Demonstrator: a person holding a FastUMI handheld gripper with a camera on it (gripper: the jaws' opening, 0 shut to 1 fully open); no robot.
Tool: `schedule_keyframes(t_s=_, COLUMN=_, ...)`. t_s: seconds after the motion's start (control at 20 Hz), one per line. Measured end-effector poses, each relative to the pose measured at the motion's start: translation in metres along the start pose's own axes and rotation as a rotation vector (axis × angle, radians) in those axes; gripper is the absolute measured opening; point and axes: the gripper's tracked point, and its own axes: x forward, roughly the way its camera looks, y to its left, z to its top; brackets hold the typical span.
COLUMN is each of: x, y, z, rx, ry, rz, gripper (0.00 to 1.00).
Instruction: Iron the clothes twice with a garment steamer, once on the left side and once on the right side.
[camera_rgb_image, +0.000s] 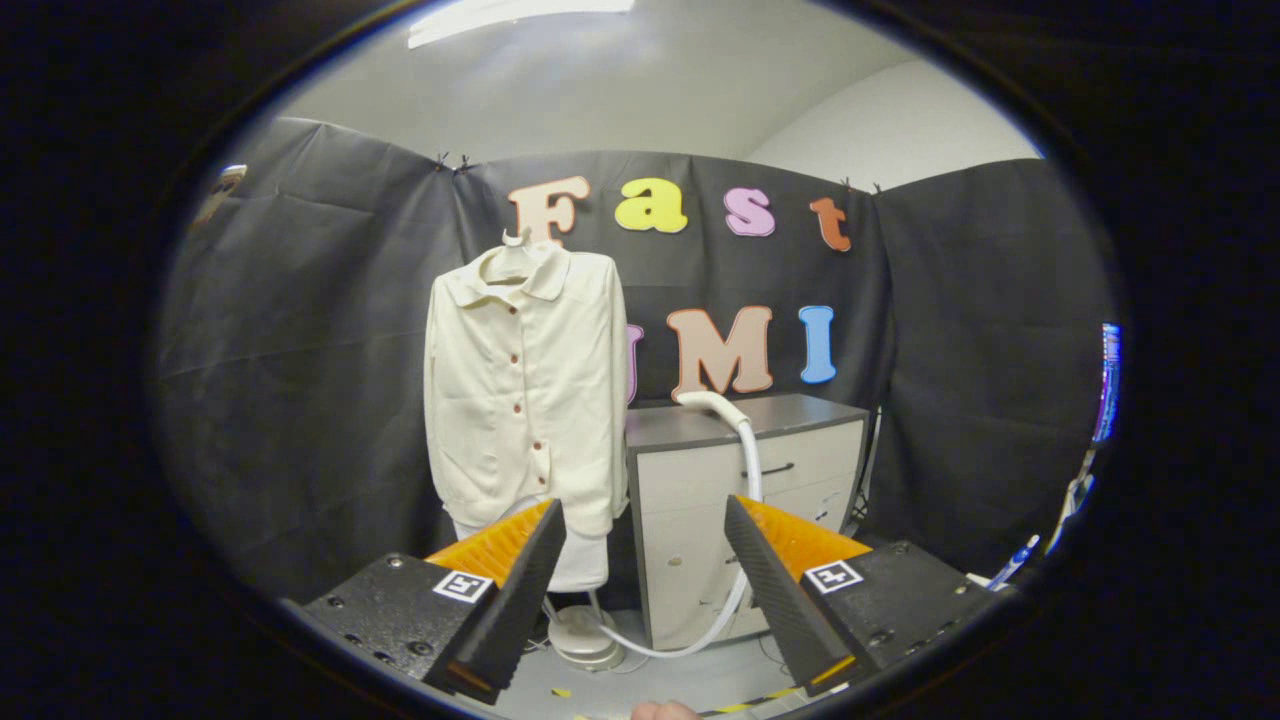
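A cream button-up shirt (520, 390) hangs on a hanger in front of the black booth wall, well beyond my fingers and a little left of them. The steamer head (712, 406) lies on top of a grey cabinet (745, 470) right of the shirt. Its white hose (745, 560) drops down the cabinet front and curls to the round steamer base (583, 635) on the floor under the shirt. My gripper (640, 520) is open, its two fingers wide apart with nothing between them, far short of the shirt and steamer.
The cabinet has drawers with a dark handle (770, 468). A bit of a person's hand (665, 711) shows below the fingers. A lit screen (1105, 380) and some small items stand at the far right. Yellow-black tape (745, 705) marks the floor.
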Motion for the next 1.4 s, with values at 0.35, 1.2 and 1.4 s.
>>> schedule_keyframes(t_s=0.35, x=0.106, y=-0.051, z=0.007, rx=-0.009, ry=0.010, rz=0.036, gripper=0.98)
schedule_keyframes(t_s=1.2, x=0.347, y=-0.145, z=-0.008, rx=-0.051, ry=0.065, rz=0.075, gripper=0.97)
schedule_keyframes(t_s=1.4, x=0.398, y=-0.157, z=-0.023, rx=-0.058, ry=0.116, rz=0.066, gripper=0.97)
